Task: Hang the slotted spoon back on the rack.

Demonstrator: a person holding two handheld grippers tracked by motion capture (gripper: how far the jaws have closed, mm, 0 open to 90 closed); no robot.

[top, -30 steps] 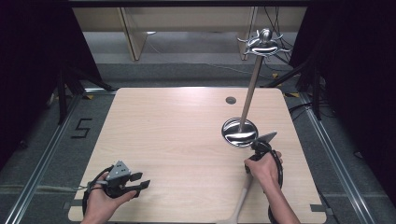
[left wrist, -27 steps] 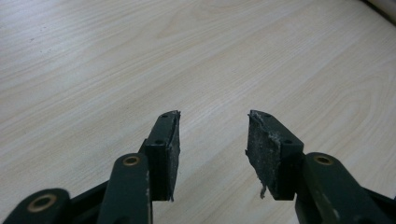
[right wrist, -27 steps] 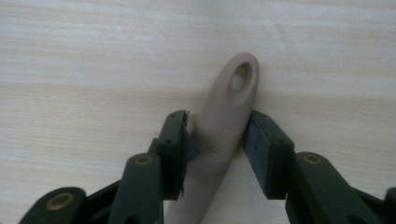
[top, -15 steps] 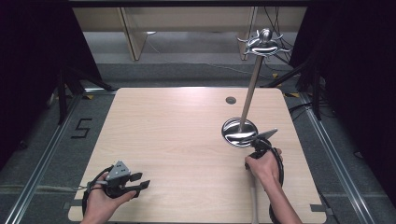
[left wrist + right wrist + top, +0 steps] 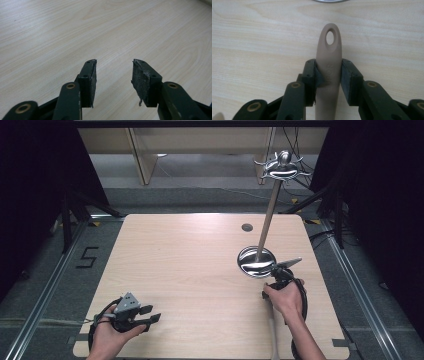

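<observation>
The right gripper (image 5: 328, 75) is clamped on a beige utensil handle (image 5: 328, 62) near the table's (image 5: 190, 265) right edge; its holed end points at the metal stand's (image 5: 257, 260) base, seemingly just beyond. The left gripper (image 5: 113, 75) rests agape and empty at the near-left corner, well apart.

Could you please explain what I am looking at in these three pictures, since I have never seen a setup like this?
A person sits at a wooden table, holding a two-jaw gripping tool in each hand. The high view looks down from above; the other two come from cameras riding on each tool. The left gripper is open over bare wood, near the table's front edge. The right gripper is shut on a beige utensil handle with a hanging hole. Just beyond it stands a shiny metal stand with a round base, a tall pole and hooks on top.
</observation>
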